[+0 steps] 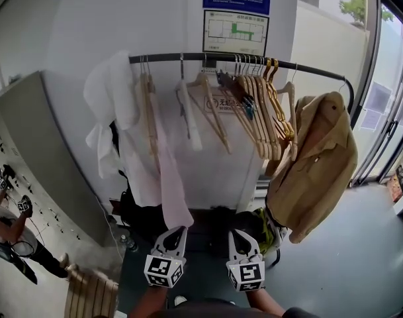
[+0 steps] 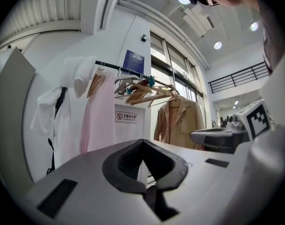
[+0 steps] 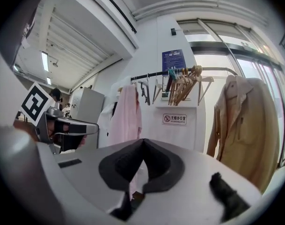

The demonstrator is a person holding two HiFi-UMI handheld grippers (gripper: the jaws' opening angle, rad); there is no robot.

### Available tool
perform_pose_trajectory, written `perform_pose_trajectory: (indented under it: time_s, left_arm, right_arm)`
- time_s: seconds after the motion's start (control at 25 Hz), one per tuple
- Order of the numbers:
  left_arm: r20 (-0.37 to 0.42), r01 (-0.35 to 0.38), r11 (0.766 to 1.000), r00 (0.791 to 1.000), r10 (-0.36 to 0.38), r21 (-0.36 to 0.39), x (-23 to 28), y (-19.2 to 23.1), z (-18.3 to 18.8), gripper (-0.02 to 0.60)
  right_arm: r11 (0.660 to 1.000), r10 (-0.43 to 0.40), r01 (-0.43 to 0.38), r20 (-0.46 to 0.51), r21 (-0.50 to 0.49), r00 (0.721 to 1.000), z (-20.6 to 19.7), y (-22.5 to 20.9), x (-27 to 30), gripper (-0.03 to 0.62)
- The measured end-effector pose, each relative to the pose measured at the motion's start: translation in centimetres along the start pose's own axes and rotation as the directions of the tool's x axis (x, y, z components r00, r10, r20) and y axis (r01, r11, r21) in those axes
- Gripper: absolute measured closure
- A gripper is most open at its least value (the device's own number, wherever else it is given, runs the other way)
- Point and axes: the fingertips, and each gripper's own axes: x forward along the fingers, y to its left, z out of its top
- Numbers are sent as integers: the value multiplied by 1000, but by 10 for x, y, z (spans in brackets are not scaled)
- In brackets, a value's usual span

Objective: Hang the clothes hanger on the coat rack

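1. Left hand-held gripper (image 1: 177,232) is being held near, jaws together, nothing between them.
2. Right hand-held gripper (image 1: 239,234) is being held likewise, beside it.
3. Wooden hangers (image 1: 257,111) are being carried by the far coat rack (image 1: 188,57), beside a tan jacket (image 1: 317,164).

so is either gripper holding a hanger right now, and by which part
Nothing is held. The left gripper and the right gripper both have their fingers shut together with nothing between them. The wooden hangers hang on the rail.
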Motion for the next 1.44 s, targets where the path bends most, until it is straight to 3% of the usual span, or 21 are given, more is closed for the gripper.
perform_pose_trajectory:
  time_s: [0.4, 1.44]
  left_arm:
    - [2, 84, 996, 996, -84, -8, 14, -28, 3, 580]
    - [-2, 70, 997, 998, -70, -25, 23, -26, -4, 580]
  right_arm:
    - [998, -57, 57, -11, 8, 998, 0, -19, -12, 580]
    - [993, -82, 80, -15, -91, 997, -4, -24, -10, 580]
